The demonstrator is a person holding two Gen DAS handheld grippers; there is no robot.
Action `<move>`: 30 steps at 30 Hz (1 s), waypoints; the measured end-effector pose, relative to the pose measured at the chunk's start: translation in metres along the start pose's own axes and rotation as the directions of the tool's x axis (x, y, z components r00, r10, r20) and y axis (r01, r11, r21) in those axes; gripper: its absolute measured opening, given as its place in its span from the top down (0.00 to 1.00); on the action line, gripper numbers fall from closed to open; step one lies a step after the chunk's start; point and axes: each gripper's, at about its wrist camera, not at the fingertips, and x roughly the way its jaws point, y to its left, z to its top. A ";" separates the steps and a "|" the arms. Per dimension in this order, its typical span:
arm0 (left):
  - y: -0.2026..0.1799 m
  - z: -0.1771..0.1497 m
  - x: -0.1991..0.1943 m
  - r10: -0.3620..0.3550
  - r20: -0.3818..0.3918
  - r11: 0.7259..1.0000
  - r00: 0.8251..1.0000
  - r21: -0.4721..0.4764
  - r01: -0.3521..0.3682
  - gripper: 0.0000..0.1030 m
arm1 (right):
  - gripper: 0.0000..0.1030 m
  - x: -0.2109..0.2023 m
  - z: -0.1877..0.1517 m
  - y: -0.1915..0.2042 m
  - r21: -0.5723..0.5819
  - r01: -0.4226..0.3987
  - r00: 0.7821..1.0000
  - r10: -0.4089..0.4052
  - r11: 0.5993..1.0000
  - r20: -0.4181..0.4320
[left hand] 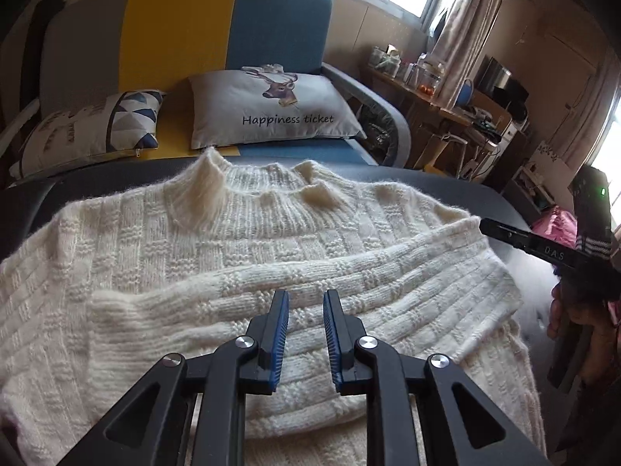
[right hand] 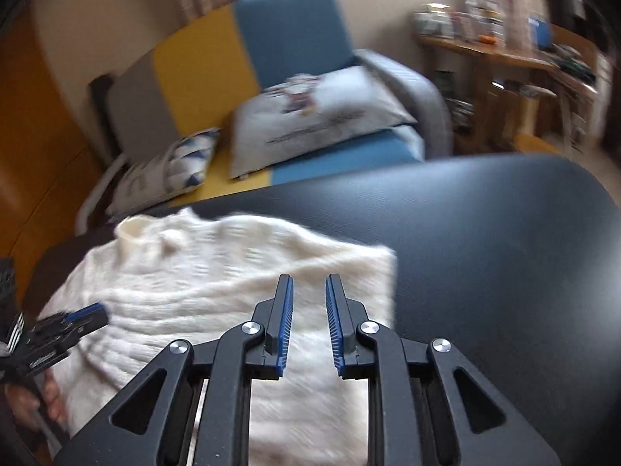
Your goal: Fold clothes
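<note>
The left gripper (left hand: 306, 334) stands with its two blue-padded fingers parted and nothing between them, hovering over the lower middle of the cream, chunky-knit woollen sweater (left hand: 233, 256); directly ahead of its tips a sleeve (left hand: 349, 272) lies folded across the chest, running from the sweater's right shoulder down toward the left, so its long axis crosses the gripper's line of reach nearly square; beyond that the ribbed high collar (left hand: 217, 182) points away toward the far edge of the dark, matte table (left hand: 446, 182).

The right gripper (right hand: 308, 322) is likewise released, jaws apart and empty, above the sweater's right-hand edge (right hand: 388, 283), which runs straight away from it; in the left wrist view it shows at the right, its finger (left hand: 520, 239) near the right shoulder; its own view is blurred, so I cannot tell whether it is over or touching the knit.

The garment lies flat, body spread wide, hem toward the person, collar away; its left portion (left hand: 46, 291) reaches out past the left gripper, and that side is nearer the left gripper. One sleeve is already laid in; this fits either a fold partway made or a garment merely lying so. Behind the table sits a blue, yellow and grey sofa (left hand: 271, 27) with a grey deer-print cushion (left hand: 271, 108).
</note>
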 end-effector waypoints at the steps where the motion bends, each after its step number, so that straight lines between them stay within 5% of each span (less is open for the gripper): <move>1: 0.000 0.001 0.005 0.004 -0.012 1.000 1.000 0.002 -0.004 0.83 | 0.82 0.012 0.004 0.003 -0.024 0.044 0.998 -0.045 0.999 -0.050; 4: 0.002 -0.002 0.010 0.005 -0.002 1.000 1.000 0.009 -0.005 0.83 | 0.82 0.038 0.008 -0.002 -0.066 0.171 0.981 -0.176 0.983 -0.081; 7: 0.004 -0.003 0.001 -0.015 0.017 1.000 1.000 0.010 0.015 0.83 | 0.82 0.037 0.009 -0.003 -0.050 0.181 0.982 -0.184 0.982 -0.052; 12: 0.036 0.002 -0.029 -0.030 0.076 1.000 0.997 0.003 0.029 0.82 | 0.80 0.010 -0.001 0.016 -0.110 0.080 0.996 -0.084 0.991 -0.030; 16: 0.083 0.003 -0.047 -0.046 0.053 0.999 0.998 0.020 0.045 0.75 | 0.62 -0.013 -0.010 0.033 -0.165 -0.014 1.000 0.011 0.986 -0.020; 24: 0.137 -0.004 -0.040 -0.120 -0.045 0.992 0.992 -0.041 0.118 0.65 | 0.61 -0.007 -0.040 0.063 -0.195 -0.047 0.998 0.036 0.980 -0.059; 30: 0.128 -0.002 -0.036 -0.126 -0.023 0.991 0.992 -0.036 0.125 0.62 | 0.59 0.005 -0.052 0.076 -0.238 -0.005 0.996 -0.016 0.971 -0.090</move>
